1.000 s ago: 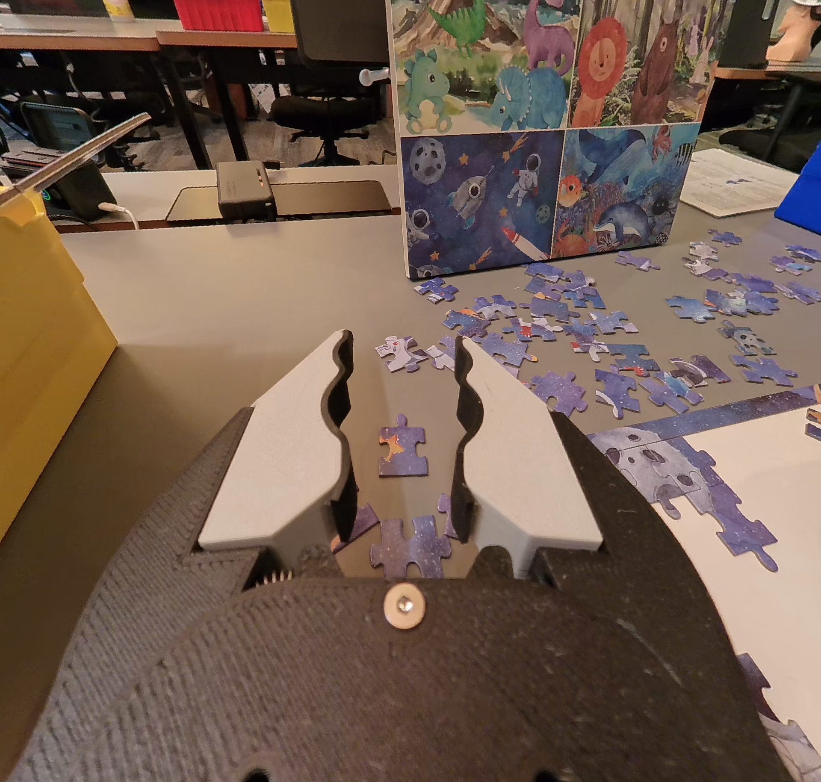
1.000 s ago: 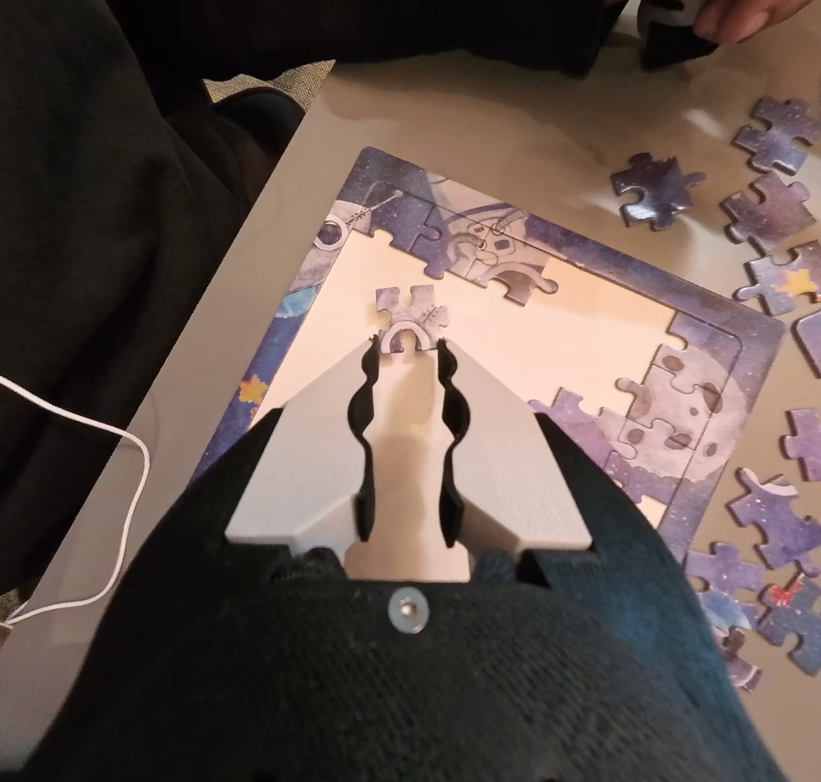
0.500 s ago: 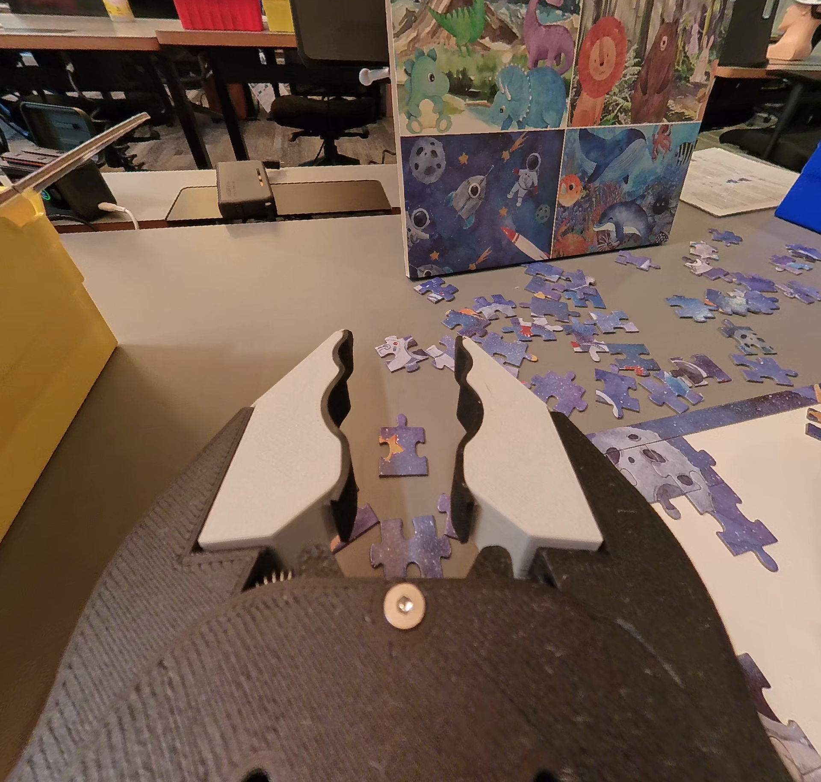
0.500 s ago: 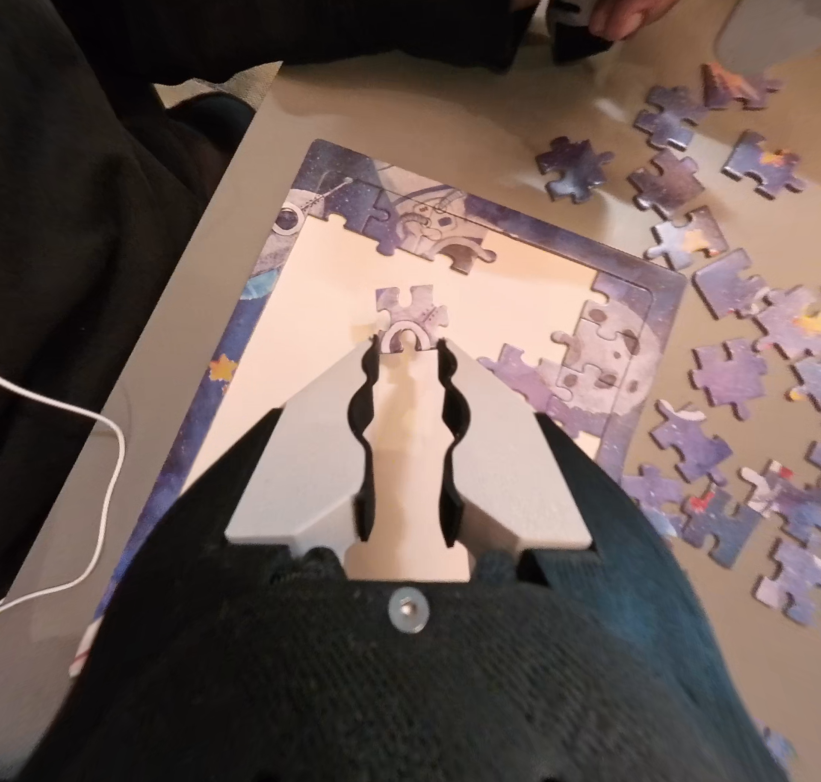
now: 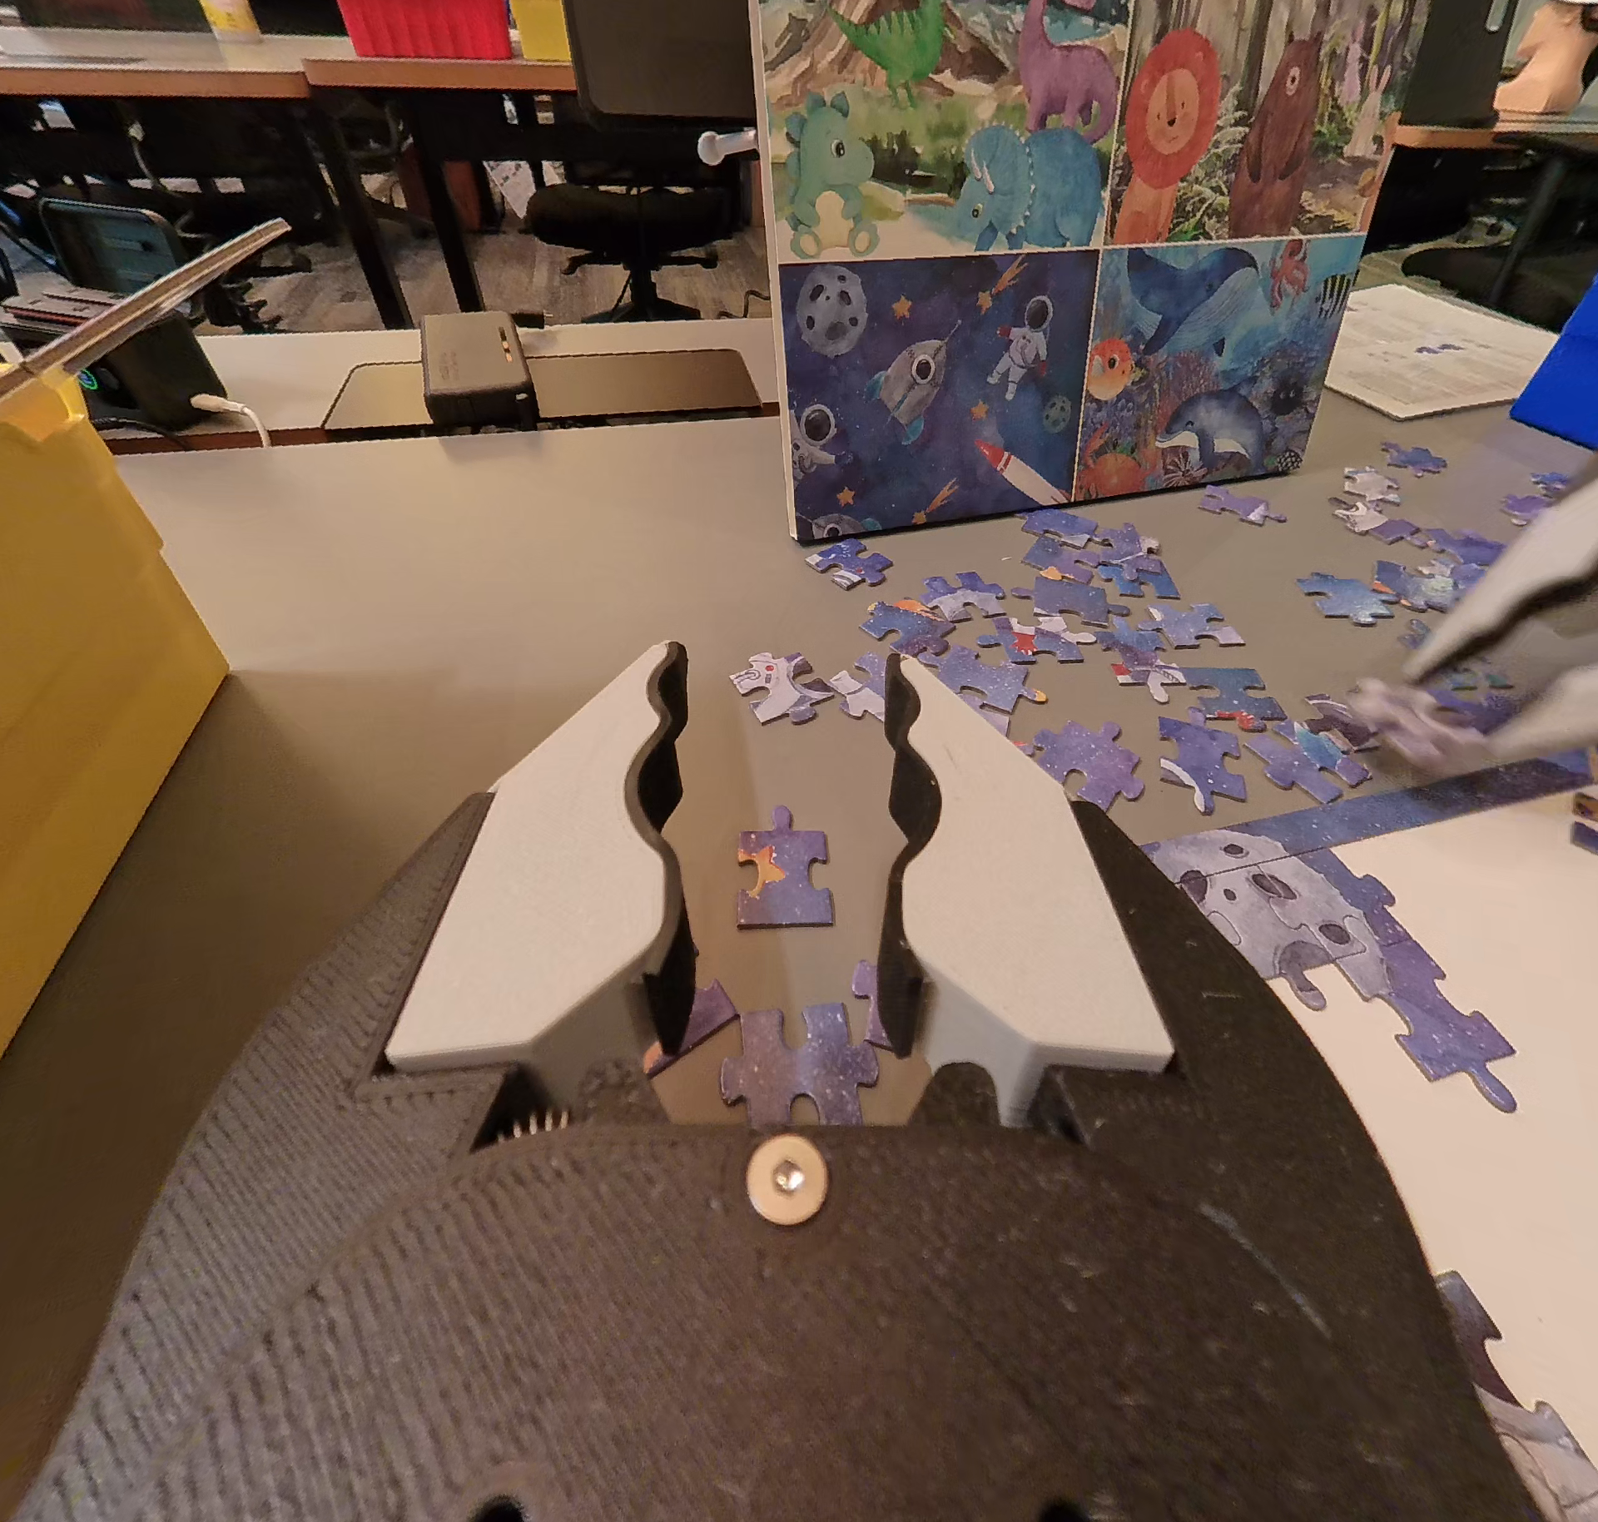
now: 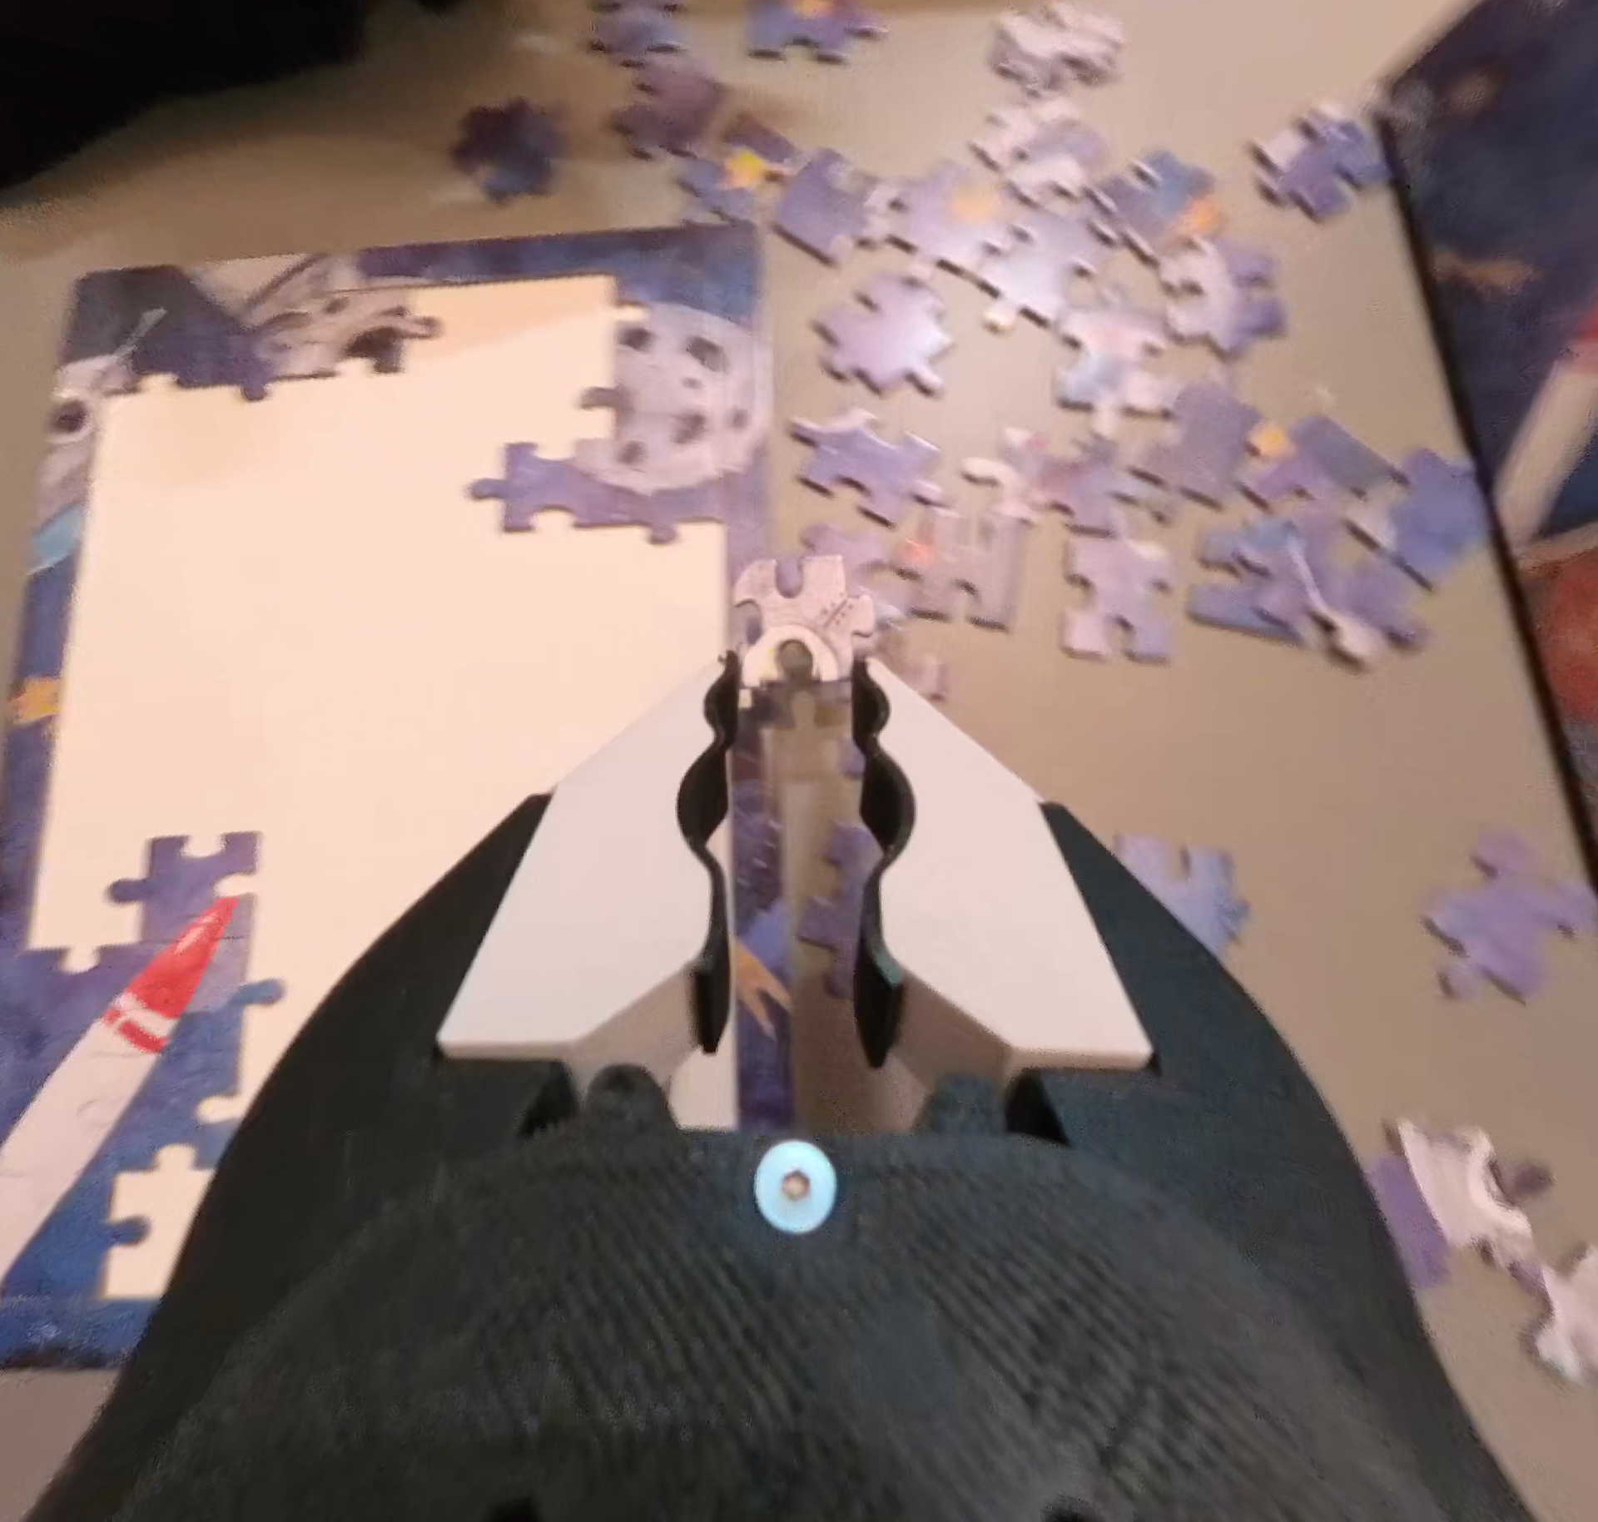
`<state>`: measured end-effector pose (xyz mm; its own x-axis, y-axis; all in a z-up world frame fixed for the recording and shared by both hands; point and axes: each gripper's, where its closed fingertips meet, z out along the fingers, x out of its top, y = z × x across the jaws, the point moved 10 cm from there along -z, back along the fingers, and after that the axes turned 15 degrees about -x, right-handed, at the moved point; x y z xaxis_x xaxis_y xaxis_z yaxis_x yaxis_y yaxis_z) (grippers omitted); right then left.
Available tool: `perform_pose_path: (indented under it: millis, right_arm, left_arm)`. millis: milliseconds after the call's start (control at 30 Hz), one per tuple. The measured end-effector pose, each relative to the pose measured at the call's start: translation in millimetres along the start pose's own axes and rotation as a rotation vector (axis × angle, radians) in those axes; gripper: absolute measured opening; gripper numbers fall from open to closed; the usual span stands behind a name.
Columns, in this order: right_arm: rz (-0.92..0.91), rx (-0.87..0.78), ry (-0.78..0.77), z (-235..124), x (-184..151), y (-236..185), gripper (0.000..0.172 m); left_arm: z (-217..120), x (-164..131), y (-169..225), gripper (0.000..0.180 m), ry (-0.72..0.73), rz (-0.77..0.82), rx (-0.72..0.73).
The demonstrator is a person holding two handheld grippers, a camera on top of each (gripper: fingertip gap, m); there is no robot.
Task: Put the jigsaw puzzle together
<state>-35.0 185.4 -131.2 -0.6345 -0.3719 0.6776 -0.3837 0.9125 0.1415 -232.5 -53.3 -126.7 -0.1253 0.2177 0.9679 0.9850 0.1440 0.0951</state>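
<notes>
My right gripper (image 6: 794, 675) is shut on a grey-and-white puzzle piece (image 6: 800, 612) and holds it above the right border of the puzzle frame (image 6: 748, 408). It also shows in the left wrist view (image 5: 1418, 715) at the far right, blurred, with the piece at its tips. My left gripper (image 5: 785, 669) is open and holds nothing, low over the grey table (image 5: 432, 581). A purple piece with an orange star (image 5: 785, 871) lies on the table between its fingers, untouched. Another purple piece (image 5: 800, 1065) lies near its base.
Several loose purple pieces (image 5: 1081, 616) lie scattered on the table in front of an upright picture box (image 5: 1055, 218). A yellow bin (image 5: 78, 659) stands at the left. The frame's bare inside (image 6: 346, 573) has joined pieces at its corners. Desks and chairs stand behind. Spacing between my two grippers at the tips: around 20 cm.
My right gripper has swung from the frame's upper left corner across to its right border, over the loose pieces, with the grey piece still in its grasp. My left gripper has not moved.
</notes>
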Motion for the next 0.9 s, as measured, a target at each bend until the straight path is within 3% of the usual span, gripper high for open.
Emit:
perform_pose_path:
  millis: [200,900]
  right_arm:
    - [0.125,-0.101,-0.043,7.8,-28.4,28.7,0.024]
    - [0.173,-0.198,-0.008,1.3,-28.9,36.5,0.024]
  left_arm:
    - [-0.1,-0.1,-0.3,0.044,0.000,-0.002,-0.001]
    - [0.1,-0.3,-0.6,0.044,-0.002,-0.004,-0.002]
